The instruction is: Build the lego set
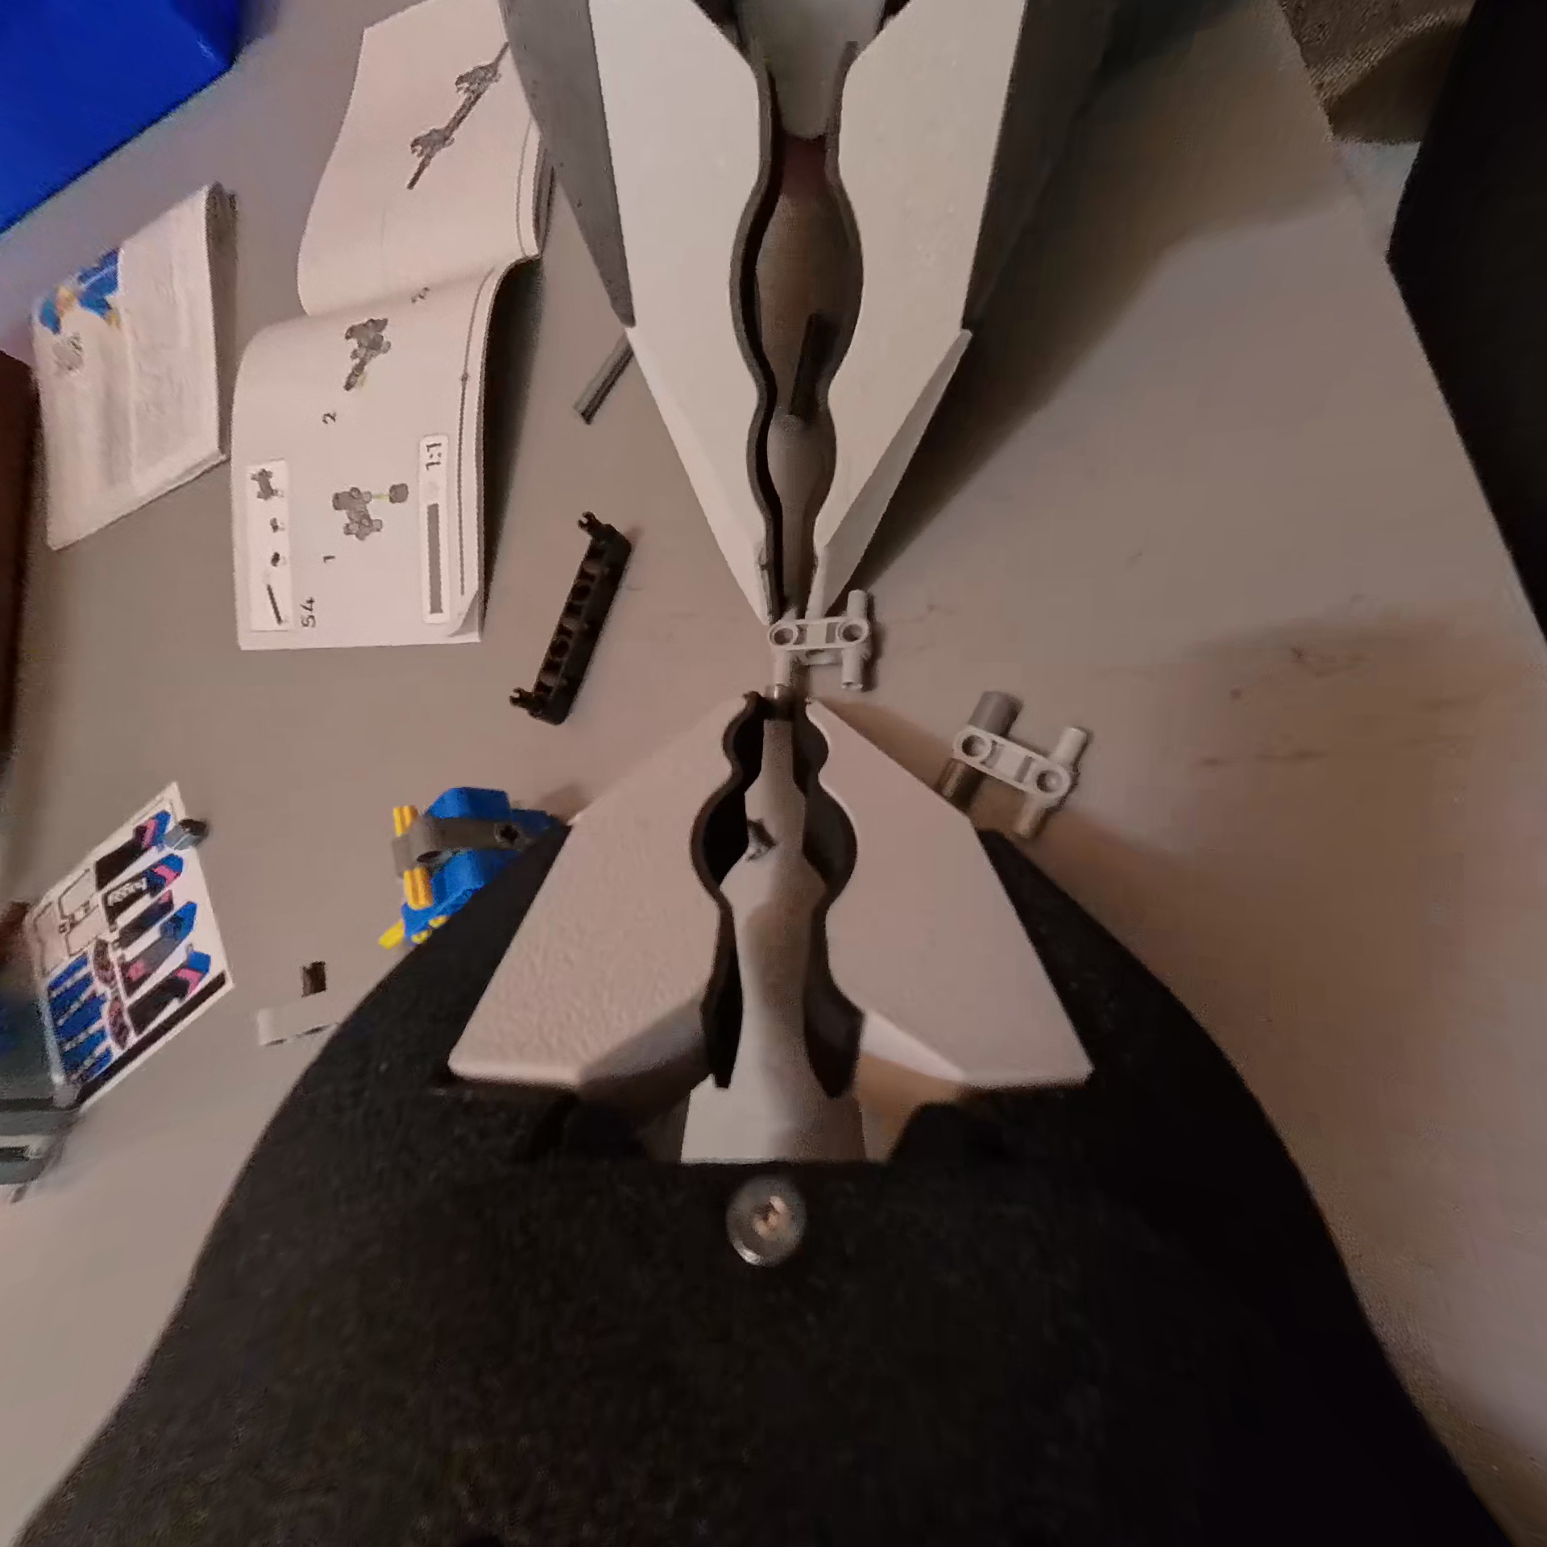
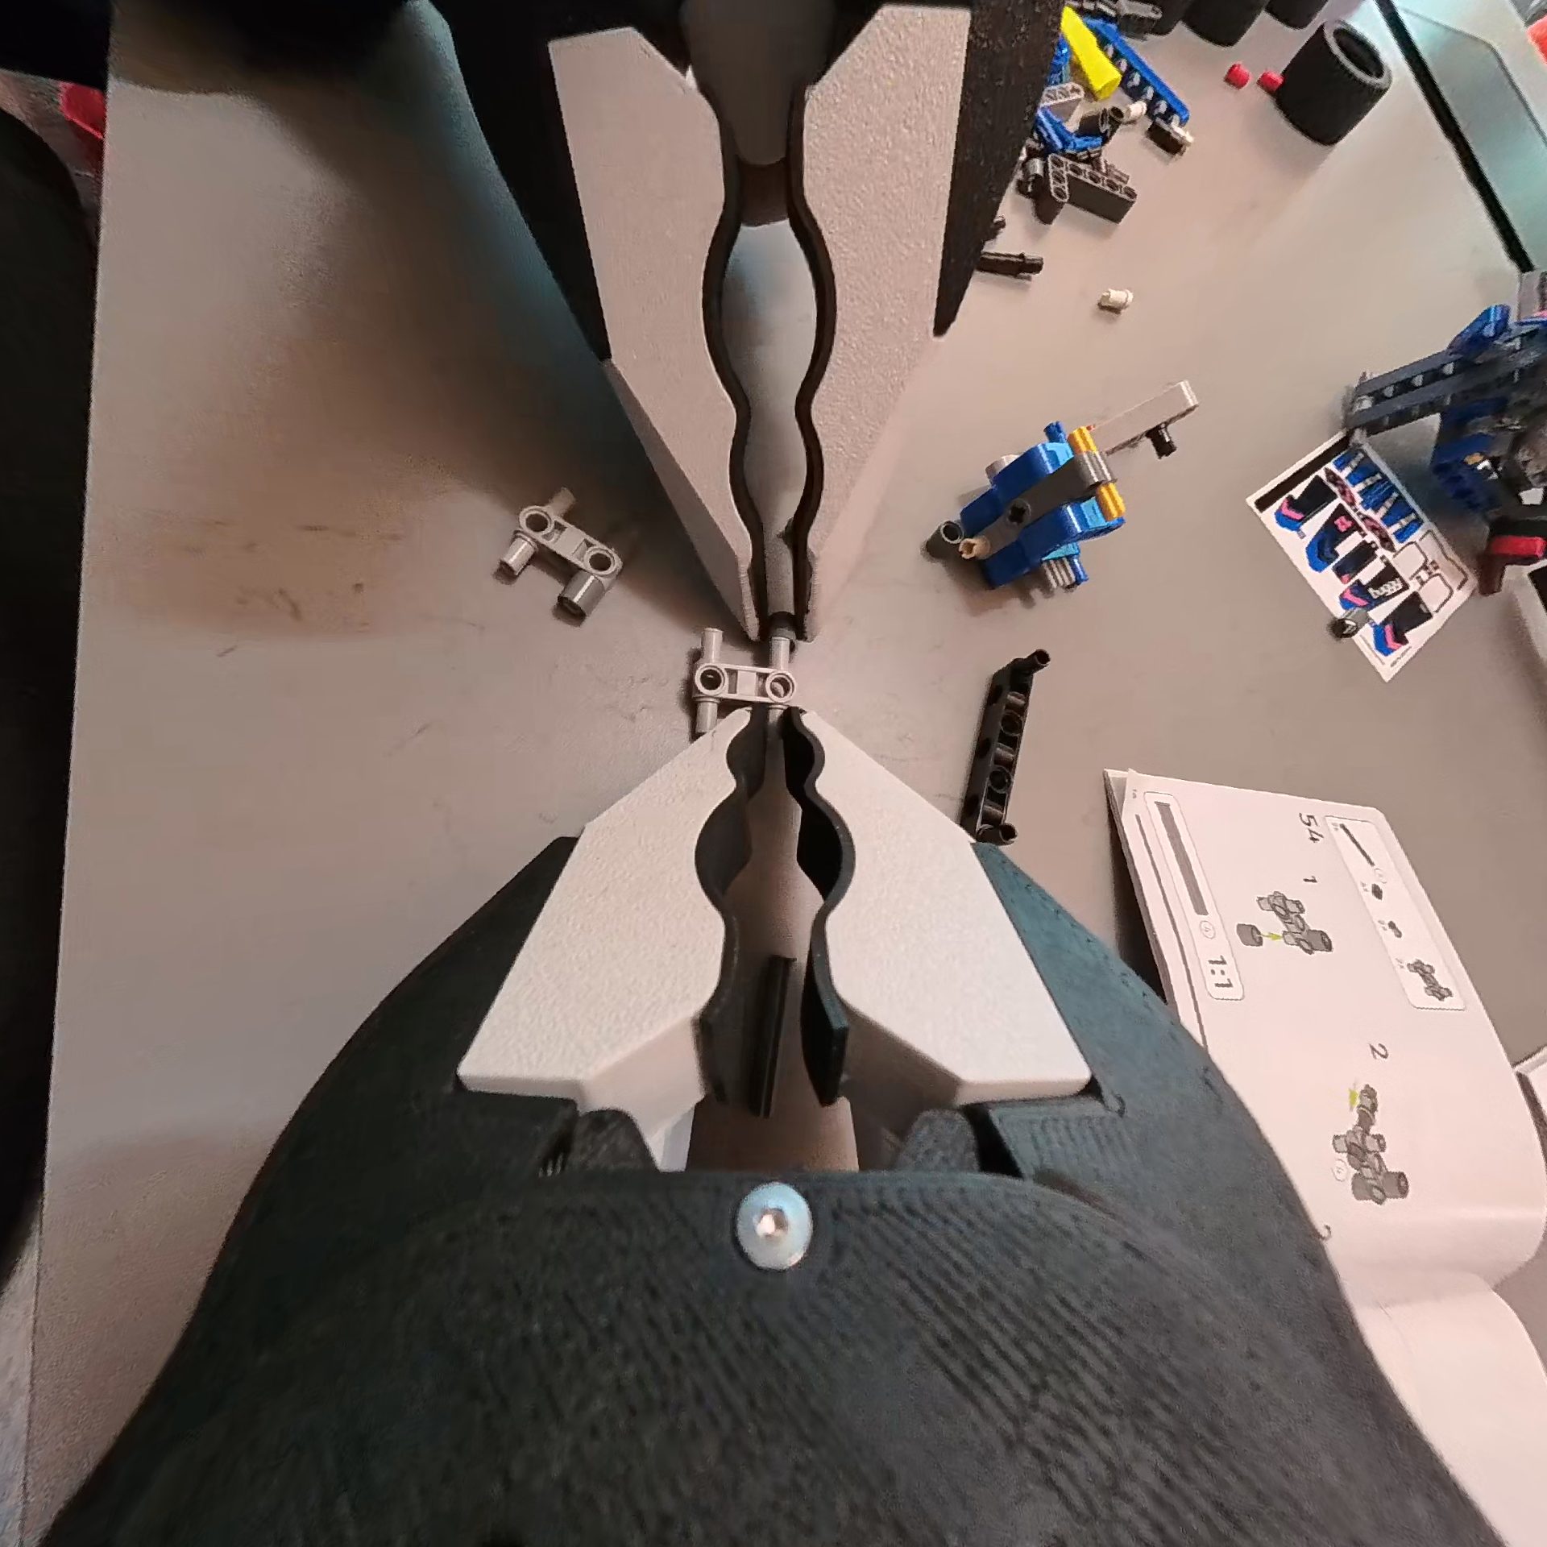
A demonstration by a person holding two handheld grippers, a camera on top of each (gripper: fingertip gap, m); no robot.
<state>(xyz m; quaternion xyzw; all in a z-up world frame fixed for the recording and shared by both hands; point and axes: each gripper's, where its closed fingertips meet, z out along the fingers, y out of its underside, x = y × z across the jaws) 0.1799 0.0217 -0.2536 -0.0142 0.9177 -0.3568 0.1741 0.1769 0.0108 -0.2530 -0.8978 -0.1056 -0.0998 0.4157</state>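
My two grippers meet tip to tip over the grey table. My right gripper (image 2: 774, 724) is shut on one pin of a light grey pin connector (image 2: 745, 682) and holds it just above the table. My left gripper (image 1: 783, 707) is shut on a small dark grey bush (image 1: 778, 693), which touches the opposite pin of that connector (image 1: 820, 636). A black axle (image 2: 774, 1038) sits farther back in the gap between the right gripper's fingers. A second grey connector with bushes on it (image 1: 1013, 774) lies on the table beside the grippers; it also shows in the right wrist view (image 2: 569, 561).
A black beam (image 1: 578, 619), the open instruction booklet (image 1: 360, 485), a sticker sheet (image 1: 117, 946) and a blue sub-assembly (image 1: 460, 854) lie to my left gripper's left. In the right wrist view, a larger blue model (image 2: 1490, 402), loose parts and a black tyre (image 2: 1339, 79) sit far right. Less than 4 cm separates the two grippers' tips. My right tips are roughly 7 cm from the black axle (image 2: 774, 1038). It turns up in the left wrist view (image 1: 801, 360) as well.
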